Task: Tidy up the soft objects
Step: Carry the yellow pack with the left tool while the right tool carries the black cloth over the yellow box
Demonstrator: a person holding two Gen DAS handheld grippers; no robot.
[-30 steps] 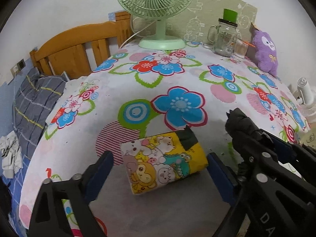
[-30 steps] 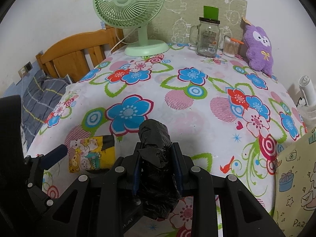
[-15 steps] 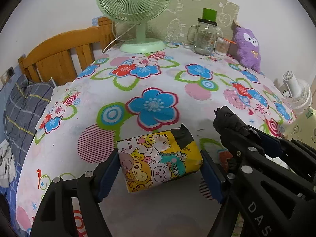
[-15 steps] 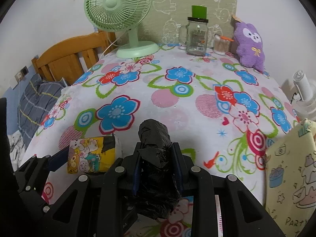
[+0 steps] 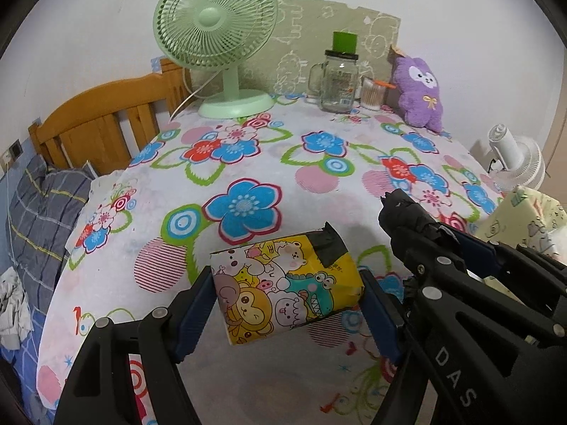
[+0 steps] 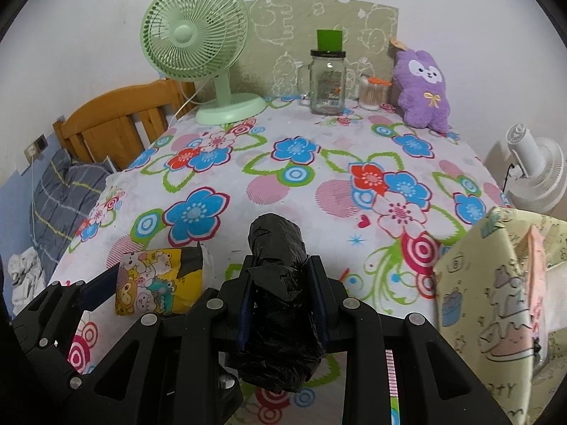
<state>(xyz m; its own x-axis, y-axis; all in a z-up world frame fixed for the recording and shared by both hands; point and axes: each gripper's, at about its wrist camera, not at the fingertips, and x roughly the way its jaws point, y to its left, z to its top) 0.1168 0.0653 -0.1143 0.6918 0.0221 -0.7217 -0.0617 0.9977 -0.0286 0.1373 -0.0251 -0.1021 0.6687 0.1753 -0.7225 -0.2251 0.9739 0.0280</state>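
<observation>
left gripper [image 5: 287, 294]: angled down, blue pads pressed on both ends of the cartoon-print pack [image 5: 285, 285], lifted off the cloth | right gripper [image 6: 281, 295]: just beside it, angled down, jaws narrow, clamped on the black plastic roll [image 6: 280, 283]

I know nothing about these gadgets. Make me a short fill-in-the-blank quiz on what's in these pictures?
1. The left hand-held gripper holds a yellow cartoon pack; the right hand-held gripper holds a roll of ____ plastic.
2. The fan on the table is ____ in colour.
3. The plush toy at the back is ____.
4. The glass jar stands between the fan and the ____ toy.

Missing words: black; green; purple; plush
</observation>
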